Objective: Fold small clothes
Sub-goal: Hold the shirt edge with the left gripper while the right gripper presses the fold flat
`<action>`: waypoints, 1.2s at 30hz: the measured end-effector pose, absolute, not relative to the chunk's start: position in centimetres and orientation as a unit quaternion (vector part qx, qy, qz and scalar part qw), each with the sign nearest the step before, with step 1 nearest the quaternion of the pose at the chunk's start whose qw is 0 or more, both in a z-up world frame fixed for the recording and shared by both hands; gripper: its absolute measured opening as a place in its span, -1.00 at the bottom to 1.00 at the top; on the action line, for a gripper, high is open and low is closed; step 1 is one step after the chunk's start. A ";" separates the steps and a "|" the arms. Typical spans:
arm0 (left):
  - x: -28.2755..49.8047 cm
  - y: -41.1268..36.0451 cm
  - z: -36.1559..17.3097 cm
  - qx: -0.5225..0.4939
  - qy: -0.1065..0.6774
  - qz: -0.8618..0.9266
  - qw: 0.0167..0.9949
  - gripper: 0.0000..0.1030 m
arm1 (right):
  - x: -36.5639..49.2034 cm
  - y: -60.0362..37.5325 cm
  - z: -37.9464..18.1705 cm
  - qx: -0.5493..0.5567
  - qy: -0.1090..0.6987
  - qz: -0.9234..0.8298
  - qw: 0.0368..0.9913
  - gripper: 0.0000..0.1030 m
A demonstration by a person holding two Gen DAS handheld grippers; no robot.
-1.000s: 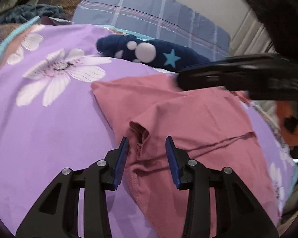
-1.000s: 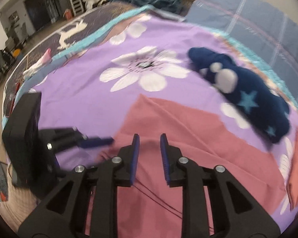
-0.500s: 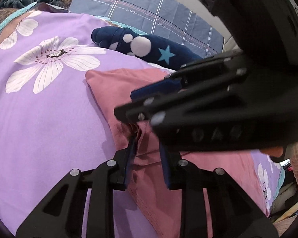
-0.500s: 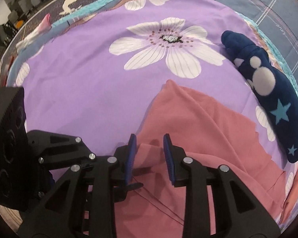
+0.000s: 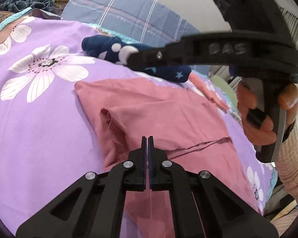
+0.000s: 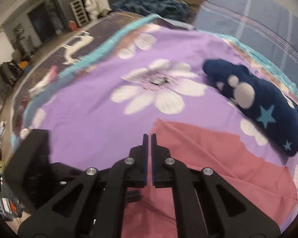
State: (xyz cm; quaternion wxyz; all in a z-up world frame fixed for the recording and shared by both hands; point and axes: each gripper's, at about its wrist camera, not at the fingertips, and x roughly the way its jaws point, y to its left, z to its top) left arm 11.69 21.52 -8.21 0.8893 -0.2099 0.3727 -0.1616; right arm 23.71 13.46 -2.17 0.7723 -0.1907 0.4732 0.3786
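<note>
Lying spread on the purple floral bedsheet [image 5: 39, 129]: pink garment [image 5: 168, 115], one edge bunched into a fold | left hand-held gripper [image 5: 148, 138] pressed together over that garment, nothing visibly pinched | right hand-held gripper [image 6: 149, 135] pressed together above the garment's corner | navy star-print garment [image 6: 264, 103] just beyond, near the plaid pillow [image 5: 129, 19]

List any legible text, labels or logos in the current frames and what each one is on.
"DAS": raised letters on the side of the right gripper, seen in the left wrist view; blurred, so the first letter is uncertain.
Small cursive words printed along the stripes of the blue plaid pillow: too small to read.
Nothing readable on the pink garment, the navy star garment or the purple floral sheet.
</note>
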 end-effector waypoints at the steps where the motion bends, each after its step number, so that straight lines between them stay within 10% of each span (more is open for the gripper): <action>1: 11.8 21.5 -8.5 -0.207 0.380 -0.157 0.888 -0.98 | 24.2 13.1 -3.0 -0.186 0.487 0.373 0.767 -0.86; 4: 12.1 21.3 -9.0 -0.195 0.396 -0.149 0.885 -0.95 | 24.5 12.5 -4.6 -0.198 0.500 0.371 0.757 -0.85; 8: 12.5 20.7 -9.7 -0.176 0.413 -0.134 0.884 -0.44 | 23.9 12.3 -5.7 -0.222 0.500 0.373 0.749 -0.81; 19: 12.4 21.5 -9.9 -0.199 0.412 -0.138 0.879 -0.42 | 23.1 15.7 -7.4 -0.239 0.504 0.404 0.725 -0.34; 21: 12.4 21.6 -10.0 -0.203 0.412 -0.140 0.877 -0.42 | 22.7 16.6 -8.4 -0.276 0.499 0.385 0.726 -0.47; 22: 12.5 21.6 -10.1 -0.204 0.412 -0.141 0.877 -0.42 | 22.7 17.0 -9.0 -0.295 0.497 0.361 0.732 -0.94; 36: 12.2 21.3 -10.0 -0.189 0.414 -0.136 0.880 -0.43 | 25.4 6.9 -3.6 -0.154 0.471 0.341 0.799 -0.61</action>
